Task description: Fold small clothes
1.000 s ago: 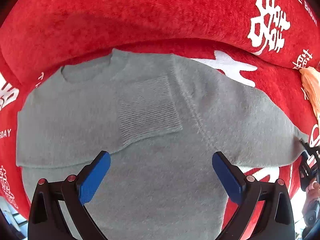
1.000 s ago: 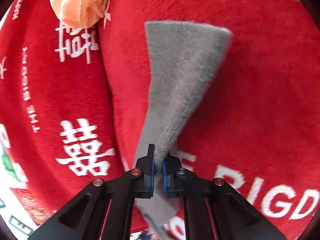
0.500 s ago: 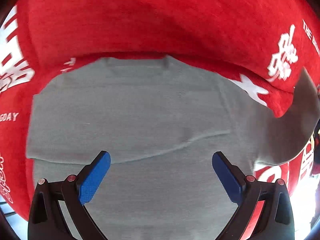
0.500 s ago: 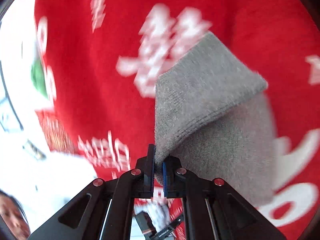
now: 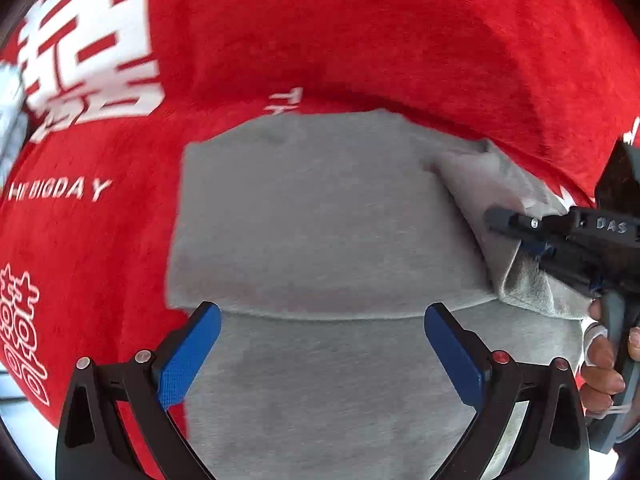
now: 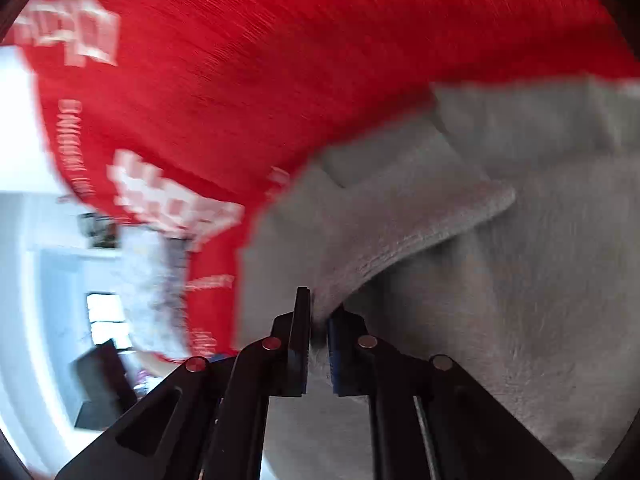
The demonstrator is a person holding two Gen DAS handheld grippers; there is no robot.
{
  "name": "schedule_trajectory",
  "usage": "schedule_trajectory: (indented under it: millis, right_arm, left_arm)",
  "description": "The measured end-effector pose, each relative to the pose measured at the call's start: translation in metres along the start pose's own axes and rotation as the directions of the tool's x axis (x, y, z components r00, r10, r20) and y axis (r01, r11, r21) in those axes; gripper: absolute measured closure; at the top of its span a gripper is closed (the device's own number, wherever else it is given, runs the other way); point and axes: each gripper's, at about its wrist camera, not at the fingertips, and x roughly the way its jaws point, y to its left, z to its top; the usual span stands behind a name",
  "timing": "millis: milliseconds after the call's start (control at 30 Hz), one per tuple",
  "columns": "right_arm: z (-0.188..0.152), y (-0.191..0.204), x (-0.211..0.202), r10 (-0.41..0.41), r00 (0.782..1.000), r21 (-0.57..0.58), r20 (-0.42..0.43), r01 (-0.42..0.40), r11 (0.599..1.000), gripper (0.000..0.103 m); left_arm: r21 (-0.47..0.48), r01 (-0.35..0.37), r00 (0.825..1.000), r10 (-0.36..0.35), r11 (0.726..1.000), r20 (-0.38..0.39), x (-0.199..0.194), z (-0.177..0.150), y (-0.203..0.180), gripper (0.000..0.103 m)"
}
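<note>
The right gripper [image 6: 318,340], clamped on the sleeve [image 6: 400,224], has swung it in from out on the red blanket [image 5: 360,40] to over the grey sweater [image 5: 312,220] (the other sleeve seems folded already); so the second sleeve fold is nearly laid; the left gripper [image 5: 320,344] hovers with tongs apart over the sweater; no containers are visible.

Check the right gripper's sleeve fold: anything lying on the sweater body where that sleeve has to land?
Nothing visible. The right gripper is shut on the sleeve, and the sweater body shows only bare grey knit. The left gripper is open at its near edge.
</note>
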Motion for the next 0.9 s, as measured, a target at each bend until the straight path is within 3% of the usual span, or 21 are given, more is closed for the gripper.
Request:
schedule_trajectory:
  millis: [33,67,100,167,200,233,300,400,500,600,700,767,800,900]
  right_arm:
    - [-0.001,-0.003,0.002,-0.010,1.000,0.032,0.003,0.010,0.999,0.075]
    - [-0.003,-0.005,-0.001,-0.004,1.000,0.069,0.023,0.003,0.998,0.053]
    - [-0.005,-0.007,-0.006,0.001,0.999,0.093,0.053,-0.006,0.996,0.049]
    - [-0.003,-0.007,-0.017,-0.022,0.992,0.127,0.121,0.007,0.992,0.055]
    - [0.000,-0.005,-0.019,-0.033,0.990,0.140,0.139,0.014,0.990,0.066]
    - [0.005,-0.001,-0.019,-0.042,0.987,0.145,0.153,0.019,0.989,0.096]
    - [0.016,0.014,-0.012,-0.054,0.988,0.097,0.148,0.040,0.994,0.096]
    - [0.019,0.062,0.012,-0.098,0.991,-0.125,0.096,0.110,0.986,0.096]
    - [-0.002,0.104,0.049,-0.166,0.986,-0.341,0.003,0.158,0.927,0.094]
    - [-0.025,0.118,0.083,-0.264,0.961,-0.463,-0.076,0.201,0.863,0.091]
    - [-0.039,0.106,0.084,-0.333,0.936,-0.488,-0.111,0.241,0.839,0.081]
    - [-0.047,0.090,0.064,-0.315,0.942,-0.454,-0.115,0.233,0.860,0.059]
    - [-0.048,0.084,0.053,-0.303,0.947,-0.424,-0.110,0.231,0.876,0.054]
    - [-0.051,0.049,0.008,-0.256,0.963,-0.267,-0.086,0.225,0.937,0.051]
  left_arm:
    - [-0.009,0.001,1.000,-0.001,1.000,0.001,0.000,-0.002,0.007,0.001]
    - [-0.013,0.000,1.000,0.000,1.000,0.001,0.000,-0.003,0.011,0.001]
    - [-0.018,-0.001,1.000,0.001,1.000,0.000,0.000,-0.005,0.017,0.001]
    - [-0.026,0.003,1.000,-0.003,1.000,-0.003,-0.001,-0.007,0.026,0.001]
    - [-0.032,0.008,1.000,-0.008,0.999,-0.004,-0.001,-0.008,0.030,0.001]
    - [-0.037,0.009,1.000,-0.009,0.999,-0.004,-0.001,-0.007,0.031,0.001]
    - [-0.052,0.016,1.000,-0.016,0.999,-0.001,-0.003,-0.008,0.037,0.001]
    - [-0.081,0.040,0.999,-0.040,0.996,0.007,-0.006,-0.008,0.048,0.001]
    - [-0.099,0.069,0.998,-0.068,0.993,0.006,-0.005,-0.005,0.054,0.001]
    - [-0.112,0.111,0.994,-0.112,0.987,0.004,-0.002,-0.001,0.055,0.001]
    - [-0.125,0.159,0.987,-0.162,0.979,-0.019,0.007,0.006,0.050,0.001]
    - [-0.131,0.187,0.981,-0.193,0.974,-0.034,0.014,0.012,0.043,0.001]
    - [-0.133,0.203,0.977,-0.210,0.970,-0.039,0.018,0.014,0.040,0.001]
    - [-0.140,0.251,0.963,-0.262,0.958,-0.064,0.034,0.025,0.027,0.001]
